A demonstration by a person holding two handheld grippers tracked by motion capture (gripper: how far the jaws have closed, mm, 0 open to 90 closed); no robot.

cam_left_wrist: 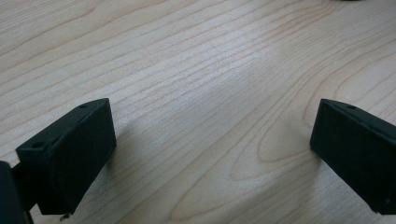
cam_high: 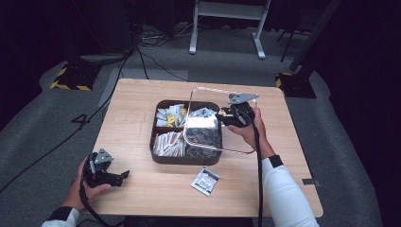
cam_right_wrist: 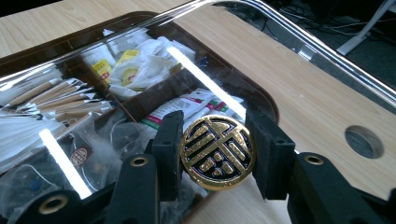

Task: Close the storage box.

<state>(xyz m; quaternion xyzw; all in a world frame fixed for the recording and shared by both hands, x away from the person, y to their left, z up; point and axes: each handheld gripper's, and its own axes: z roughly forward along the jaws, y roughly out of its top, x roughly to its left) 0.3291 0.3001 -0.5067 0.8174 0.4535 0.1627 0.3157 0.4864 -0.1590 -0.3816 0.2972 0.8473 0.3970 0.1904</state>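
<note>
A dark brown compartment tray [cam_high: 187, 161] sits mid-table, holding paper packets, wrapped sticks and sachets. Its clear lid [cam_high: 236, 137] hangs tilted above the tray's right half and past its right edge. My right gripper [cam_high: 223, 118] is shut on the lid's knob. In the right gripper view the gold and black round knob [cam_right_wrist: 217, 152] is pinched between the jaws of the right gripper [cam_right_wrist: 217, 128], and the tray [cam_right_wrist: 60, 44] shows through the lid [cam_right_wrist: 140, 70]. My left gripper [cam_high: 124, 176] rests at the table's front left, open. In the left gripper view, bare wood lies between the spread jaws of the left gripper [cam_left_wrist: 215, 116].
A small silver sachet [cam_high: 205, 181] lies on the wooden table [cam_high: 137, 99] just in front of the tray. A round hole [cam_right_wrist: 364, 141] in the tabletop is to the right of the lid. Cables and a stand's legs [cam_high: 227, 28] are on the floor beyond the table.
</note>
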